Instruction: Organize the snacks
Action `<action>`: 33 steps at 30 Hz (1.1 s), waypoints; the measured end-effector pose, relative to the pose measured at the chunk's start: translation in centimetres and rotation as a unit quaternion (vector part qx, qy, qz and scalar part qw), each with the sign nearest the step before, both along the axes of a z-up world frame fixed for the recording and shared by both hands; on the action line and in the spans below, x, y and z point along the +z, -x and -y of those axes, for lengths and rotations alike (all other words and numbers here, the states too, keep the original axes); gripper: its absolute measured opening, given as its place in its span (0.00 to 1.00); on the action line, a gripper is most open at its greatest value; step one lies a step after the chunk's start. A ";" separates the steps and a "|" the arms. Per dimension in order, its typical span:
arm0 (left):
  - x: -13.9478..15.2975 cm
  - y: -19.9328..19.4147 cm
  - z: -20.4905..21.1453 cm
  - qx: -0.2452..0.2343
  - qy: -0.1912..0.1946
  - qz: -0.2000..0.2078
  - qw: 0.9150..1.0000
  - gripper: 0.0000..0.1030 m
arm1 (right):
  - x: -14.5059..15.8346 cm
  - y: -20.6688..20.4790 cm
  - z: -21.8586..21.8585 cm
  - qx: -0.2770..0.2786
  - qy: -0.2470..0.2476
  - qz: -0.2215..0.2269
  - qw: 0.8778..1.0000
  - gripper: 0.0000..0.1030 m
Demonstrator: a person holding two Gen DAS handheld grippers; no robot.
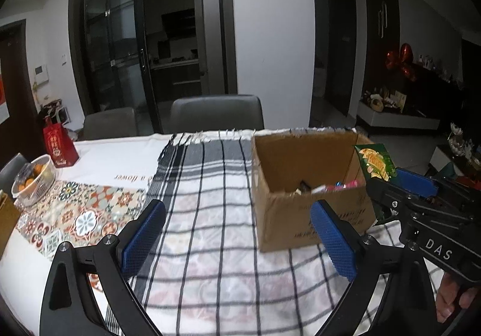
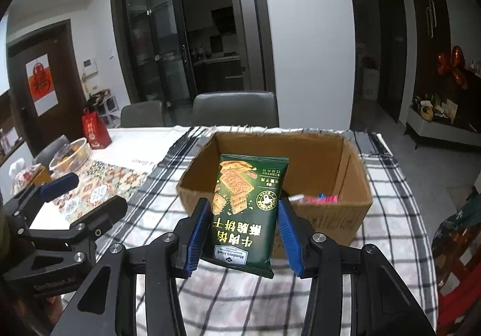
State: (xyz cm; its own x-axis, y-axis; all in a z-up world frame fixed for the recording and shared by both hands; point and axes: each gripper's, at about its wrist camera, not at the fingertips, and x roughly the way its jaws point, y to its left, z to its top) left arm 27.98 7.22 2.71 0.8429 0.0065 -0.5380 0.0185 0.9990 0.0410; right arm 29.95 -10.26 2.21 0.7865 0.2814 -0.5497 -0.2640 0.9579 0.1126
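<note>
The left tool [image 1: 237,233] is released, its blue pads spread wide with nothing between them, above the checked cloth [image 1: 210,215] left of the box [image 1: 300,173]. The right tool [image 2: 243,230] is clenched on the green cracker pack [image 2: 245,209], held upright just in front of the box. Pink wrappers [image 2: 323,198] lie inside the box, which rests on the desk [image 1: 120,155].

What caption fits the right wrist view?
Right claw holds a green cracker packet before the open cardboard box.
</note>
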 end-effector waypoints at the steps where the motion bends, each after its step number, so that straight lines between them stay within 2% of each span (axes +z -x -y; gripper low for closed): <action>1: 0.2 -0.4 0.2 -0.002 0.000 0.002 1.000 0.96 | 0.2 -0.4 0.1 -0.002 0.001 0.002 1.000 0.45; 8: 1.1 -3.5 1.4 -0.015 0.000 0.011 1.000 0.96 | 1.2 -3.7 0.9 -0.010 0.009 0.006 1.000 0.45; 20: 0.7 -7.6 2.7 -0.017 0.003 0.001 1.000 0.96 | 0.3 -9.0 2.7 -0.030 0.019 -0.011 0.999 0.46; 22: 0.6 -7.8 2.8 -0.016 0.000 0.001 1.000 0.96 | 0.2 -9.2 2.8 -0.032 0.019 -0.011 0.999 0.48; 24: 0.6 -7.9 2.8 -0.015 -0.003 0.004 1.000 0.96 | 0.2 -9.2 2.9 -0.039 0.021 -0.012 0.999 0.58; 33: 1.0 -5.9 2.7 -0.015 -0.009 0.018 1.000 0.96 | 0.6 -6.0 3.6 -0.054 0.018 0.003 0.998 0.58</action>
